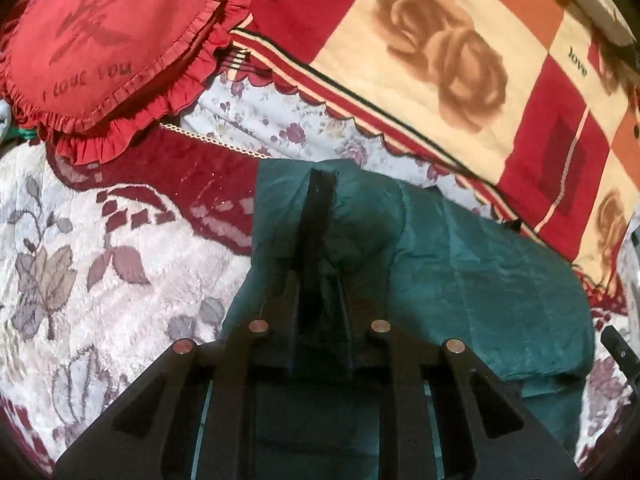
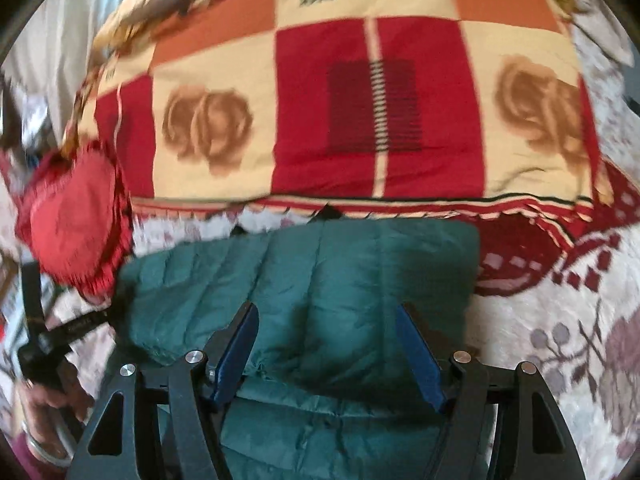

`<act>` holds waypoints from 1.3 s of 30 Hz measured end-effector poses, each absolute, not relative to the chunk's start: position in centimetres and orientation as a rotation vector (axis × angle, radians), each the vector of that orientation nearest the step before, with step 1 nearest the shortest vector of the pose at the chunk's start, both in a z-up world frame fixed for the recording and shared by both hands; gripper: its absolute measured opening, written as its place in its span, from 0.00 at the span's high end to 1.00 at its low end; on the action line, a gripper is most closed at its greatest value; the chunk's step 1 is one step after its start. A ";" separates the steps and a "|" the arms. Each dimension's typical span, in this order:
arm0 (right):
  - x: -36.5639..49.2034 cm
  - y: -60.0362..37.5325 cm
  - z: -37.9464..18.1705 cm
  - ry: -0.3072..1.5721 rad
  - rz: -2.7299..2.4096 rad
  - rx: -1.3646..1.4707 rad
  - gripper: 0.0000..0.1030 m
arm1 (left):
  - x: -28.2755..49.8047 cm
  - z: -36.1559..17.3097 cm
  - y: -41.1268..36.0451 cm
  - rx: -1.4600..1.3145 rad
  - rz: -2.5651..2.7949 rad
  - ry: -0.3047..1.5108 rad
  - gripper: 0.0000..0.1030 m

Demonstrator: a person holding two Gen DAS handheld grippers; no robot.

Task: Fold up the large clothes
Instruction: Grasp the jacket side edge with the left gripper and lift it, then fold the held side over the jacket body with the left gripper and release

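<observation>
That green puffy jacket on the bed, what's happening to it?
A person is folding the green jacket with a gripper tool in each hand. The left gripper is shut, pinching a bit of the jacket. The right gripper is open over the jacket and grips nothing yet. The red heart pillow lies beside it.

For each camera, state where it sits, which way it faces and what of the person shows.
Left wrist: on the left gripper, looking down along shut fingers pinching the green jacket; no body visible.
Right wrist: on the open right gripper, facing the jacket; a hand shows lower left.
Shared: jacket, rose quilt, red cushion.
</observation>
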State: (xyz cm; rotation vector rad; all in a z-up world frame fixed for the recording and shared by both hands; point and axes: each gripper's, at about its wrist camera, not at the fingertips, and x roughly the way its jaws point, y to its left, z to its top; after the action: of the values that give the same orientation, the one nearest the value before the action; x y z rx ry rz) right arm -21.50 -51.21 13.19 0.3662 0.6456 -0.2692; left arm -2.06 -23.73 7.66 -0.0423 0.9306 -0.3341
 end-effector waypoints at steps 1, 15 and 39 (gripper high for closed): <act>-21.1 -51.1 12.7 0.657 -0.272 0.356 0.33 | -2.1 7.4 -23.9 -0.033 -0.330 0.930 0.84; -20.7 -49.5 9.4 0.764 -0.316 0.256 0.33 | -3.4 7.7 -23.4 0.008 -0.313 0.911 0.82; -12.6 -43.7 9.1 0.762 -0.271 0.112 0.31 | -3.0 6.6 -27.2 0.165 -0.273 0.841 0.31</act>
State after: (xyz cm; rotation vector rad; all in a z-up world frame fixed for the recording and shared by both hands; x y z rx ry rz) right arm -12.56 -43.68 9.07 0.1116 0.7616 -0.2708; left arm -2.97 -27.23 6.65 0.1646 0.8412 -0.2728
